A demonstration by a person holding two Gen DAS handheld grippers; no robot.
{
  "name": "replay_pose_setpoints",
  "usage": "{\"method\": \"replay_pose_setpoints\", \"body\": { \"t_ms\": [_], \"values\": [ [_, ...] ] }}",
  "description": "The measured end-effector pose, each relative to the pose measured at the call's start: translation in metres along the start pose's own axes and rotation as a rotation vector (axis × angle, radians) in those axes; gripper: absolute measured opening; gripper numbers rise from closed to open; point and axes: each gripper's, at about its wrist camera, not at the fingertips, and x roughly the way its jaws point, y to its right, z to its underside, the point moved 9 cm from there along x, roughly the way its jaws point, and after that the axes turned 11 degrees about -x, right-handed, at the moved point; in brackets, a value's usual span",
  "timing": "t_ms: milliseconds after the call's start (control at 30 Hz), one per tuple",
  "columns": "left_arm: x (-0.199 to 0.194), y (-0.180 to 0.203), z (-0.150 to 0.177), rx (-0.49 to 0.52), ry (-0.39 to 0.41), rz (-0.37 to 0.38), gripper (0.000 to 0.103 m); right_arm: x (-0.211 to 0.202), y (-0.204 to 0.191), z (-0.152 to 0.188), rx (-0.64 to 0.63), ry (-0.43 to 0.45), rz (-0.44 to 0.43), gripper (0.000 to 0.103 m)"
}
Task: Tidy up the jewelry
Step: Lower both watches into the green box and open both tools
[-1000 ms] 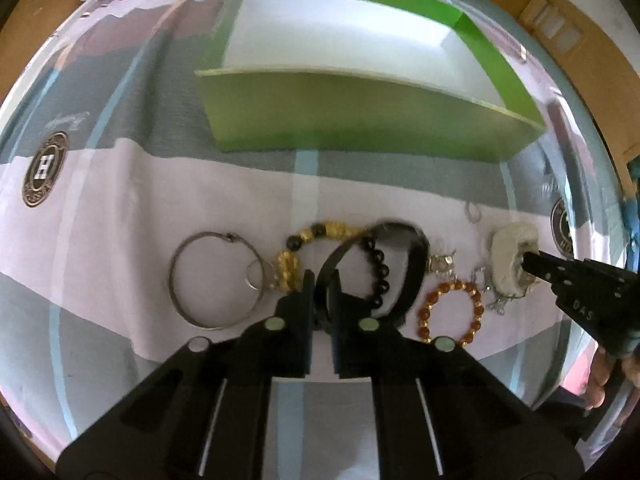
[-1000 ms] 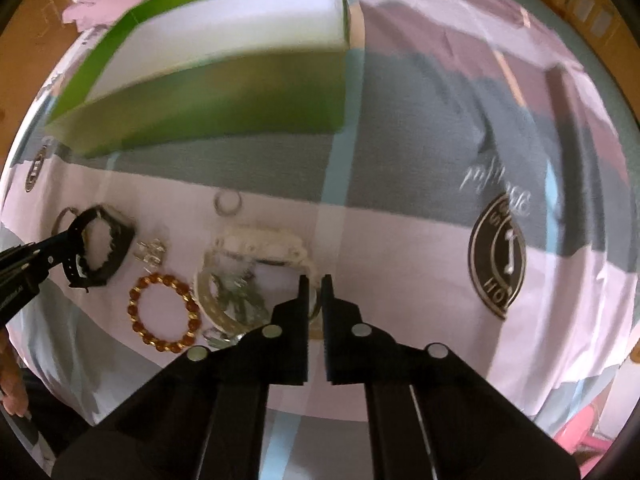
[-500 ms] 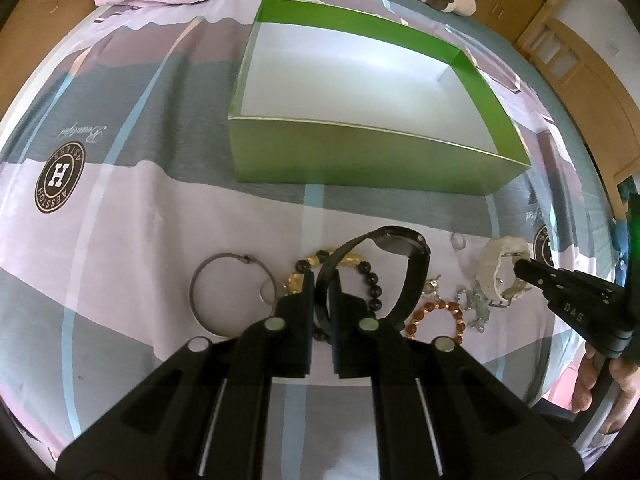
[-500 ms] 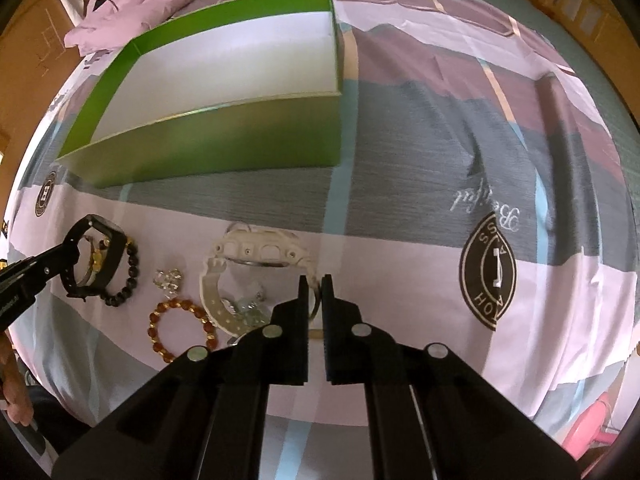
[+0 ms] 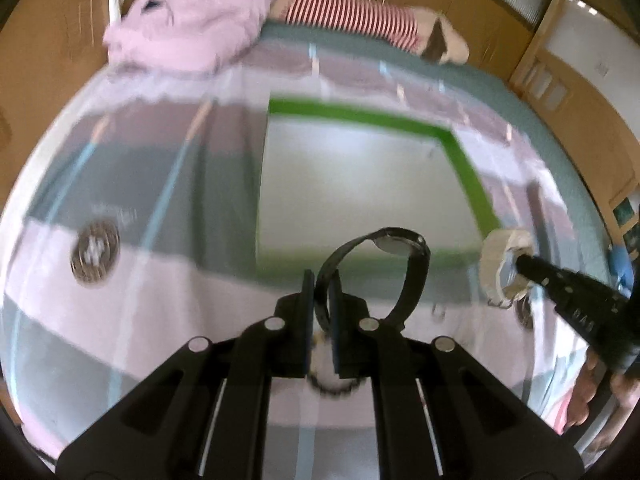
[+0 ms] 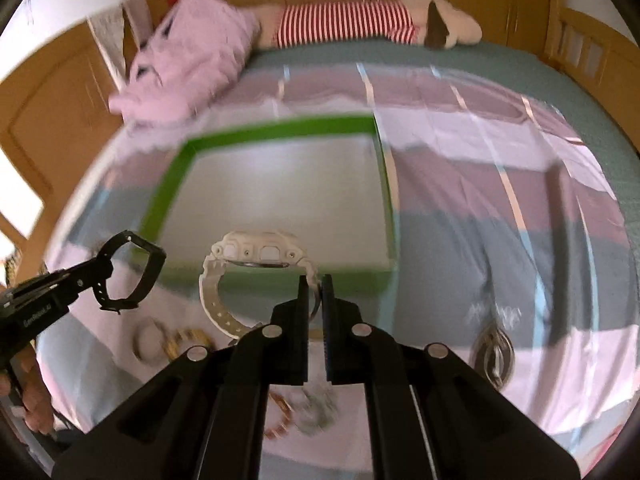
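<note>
Both grippers are carrying watches, lifted off the bedspread near the green box.

Your left gripper [image 5: 319, 300] is pinching the black watch [image 5: 394, 268] by its strap, jaws nearly closed; your right gripper [image 6: 315, 300] is clamping the white watch [image 6: 256, 276] the same way. Both are hanging at the near wall of the green box [image 6: 264, 130]. Bracelets [image 6: 168, 338] are lying blurred on the bedspread [image 6: 500, 208] below.
</note>
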Motion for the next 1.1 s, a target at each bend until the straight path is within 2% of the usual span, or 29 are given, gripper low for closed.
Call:
{"method": "replay_pose_setpoints", "body": {
  "t_ms": [100,233,333,367,400,433,600,700,800,867,1000,1100],
  "values": [
    [0.007,0.007,-0.022,0.005,0.033,-0.017,0.006,0.022,0.002,-0.018,-0.003,0.025,0.016,0.005],
    [0.042,0.003,-0.038,0.007,0.028,-0.051,0.006,0.064,0.006,-0.019,0.011,-0.014,0.039,0.005],
    [0.068,-0.006,-0.04,-0.003,0.007,-0.08,0.007,0.086,0.006,-0.006,0.017,-0.075,0.053,0.014],
    [0.073,-0.009,-0.04,-0.01,-0.003,-0.088,0.009,0.087,0.005,-0.005,0.023,-0.08,0.049,0.023],
    [0.078,-0.012,-0.038,-0.024,-0.017,-0.087,0.011,0.084,0.004,-0.006,0.025,-0.072,0.049,0.036],
    [0.079,-0.015,-0.038,-0.034,-0.022,-0.083,0.014,0.075,0.002,-0.009,0.024,-0.05,0.045,0.04],
    [0.053,-0.017,-0.037,-0.011,0.01,-0.098,0.017,0.037,-0.017,-0.002,0.004,-0.035,0.002,0.04],
    [0.033,-0.018,-0.019,0.007,-0.019,-0.079,0.02,0.03,-0.028,0.028,-0.025,-0.128,-0.03,0.04],
    [0.03,-0.029,0.011,0.015,-0.095,-0.112,0.022,0.036,-0.034,0.059,-0.013,-0.224,-0.091,0.035],
    [0.035,-0.034,0.034,0.019,-0.149,-0.103,0.022,0.039,-0.041,0.079,-0.042,-0.29,-0.111,0.034],
    [0.041,-0.042,0.063,0.041,-0.199,-0.139,0.023,0.034,-0.064,0.106,-0.146,-0.346,-0.156,0.034],
    [0.044,-0.039,0.069,0.058,-0.21,-0.138,0.029,0.037,-0.077,0.119,-0.181,-0.386,-0.188,0.034]
  ]
}}
